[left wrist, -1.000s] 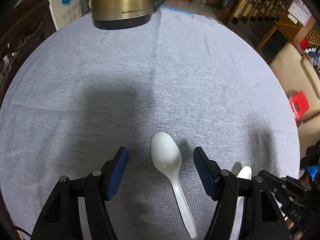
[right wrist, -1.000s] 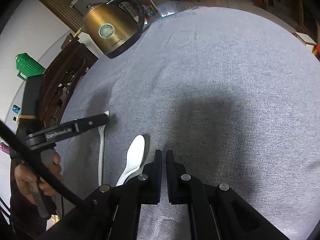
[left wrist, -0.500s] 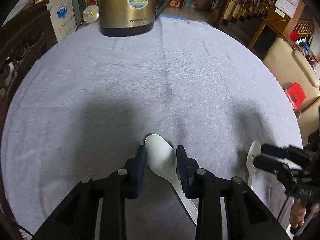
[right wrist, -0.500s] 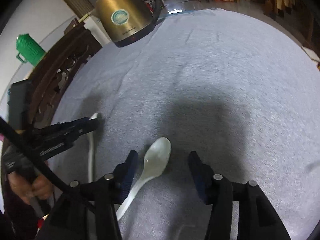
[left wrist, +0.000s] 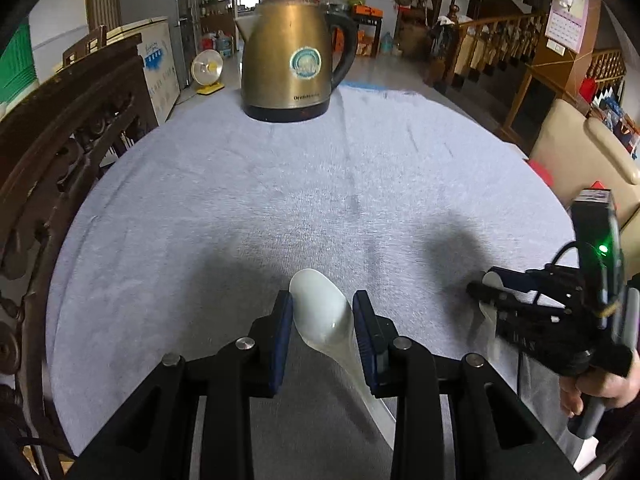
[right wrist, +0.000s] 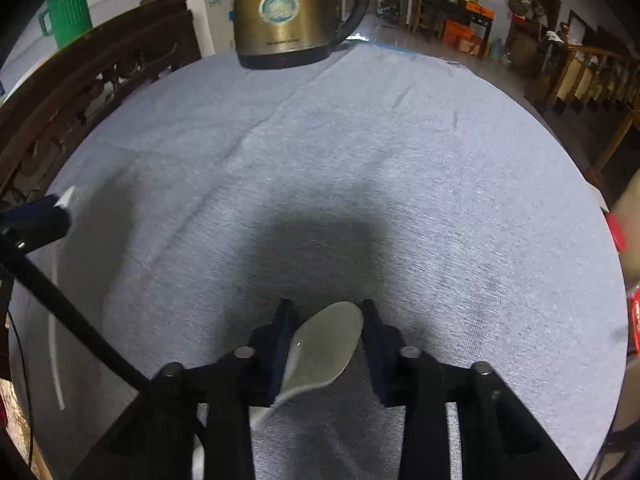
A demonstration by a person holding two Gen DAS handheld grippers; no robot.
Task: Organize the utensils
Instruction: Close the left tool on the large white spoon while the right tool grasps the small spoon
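- Left gripper (left wrist: pixel 322 322): its blue pads clamp the bowl of a white plastic spoon (left wrist: pixel 324 320); the jaws narrowed onto it and then held. The spoon sits at 6 o'clock in the left wrist view, bowl toward 12 o'clock, above the grey tablecloth (left wrist: pixel 320 184).
- Hidden parts: the spoon's handle runs toward 5 o'clock and passes behind the gripper's right finger, so its end cannot be seen.
- Right gripper (right wrist: pixel 326 334): its jaws have just been closing, and a second white spoon (right wrist: pixel 328 344) lies between them with the pads against the edges of its bowl. The bowl is tilted, shaded and blurred, so it looks grey.
- Cut off: this second spoon's handle drops toward 7 o'clock behind the left finger; only a pale stub shows below.
- Cross views: in the left wrist view the right gripper (left wrist: pixel 486 294) appears at 3 o'clock with a pale spoon tip at its jaws, held by a hand (left wrist: pixel 600 388) at 4 o'clock. In the right wrist view the left gripper (right wrist: pixel 60 208) enters at 9 o'clock, motion-blurred, with a white tip showing.
- Appearance: both spoons are glossy, smooth, oval-bowled and unmarked.
- Surroundings: a brass-coloured electric kettle (left wrist: pixel 294 52) stands at 12 o'clock on the cloth, well apart from both spoons; its top is cut off in the right wrist view.
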